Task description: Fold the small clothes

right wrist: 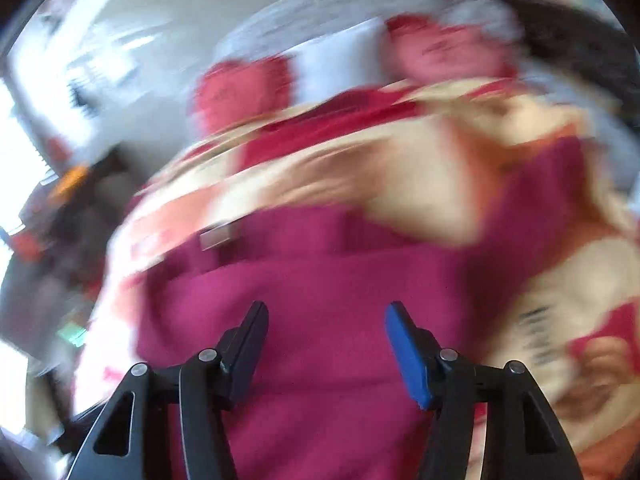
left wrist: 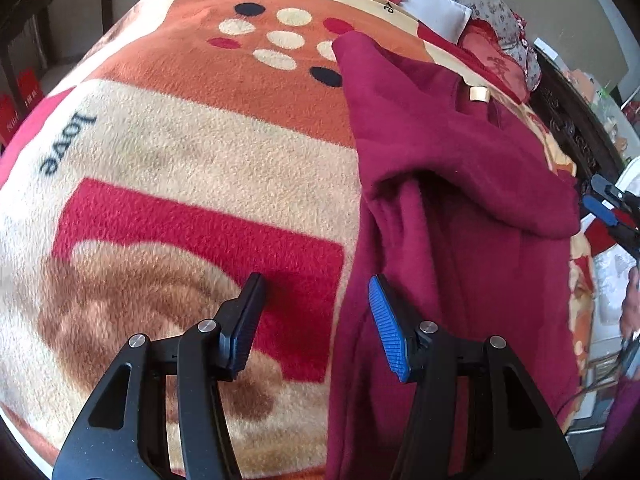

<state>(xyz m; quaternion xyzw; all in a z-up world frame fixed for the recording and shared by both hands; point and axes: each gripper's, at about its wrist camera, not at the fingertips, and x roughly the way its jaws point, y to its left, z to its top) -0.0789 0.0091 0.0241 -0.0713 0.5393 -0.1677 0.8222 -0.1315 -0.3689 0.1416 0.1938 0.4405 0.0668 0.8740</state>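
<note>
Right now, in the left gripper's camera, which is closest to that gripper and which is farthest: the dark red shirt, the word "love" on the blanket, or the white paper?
1. Dark red shirt: just ahead of the left gripper, on its right side.
2. The word "love": farther out on the left of the blanket.
3. White paper: farthest, at the blanket's far end, toward the right.

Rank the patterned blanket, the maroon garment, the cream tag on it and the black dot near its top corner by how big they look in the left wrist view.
1. patterned blanket
2. maroon garment
3. black dot
4. cream tag

The dot and the tag look close in size, so their order is unsure.
</note>
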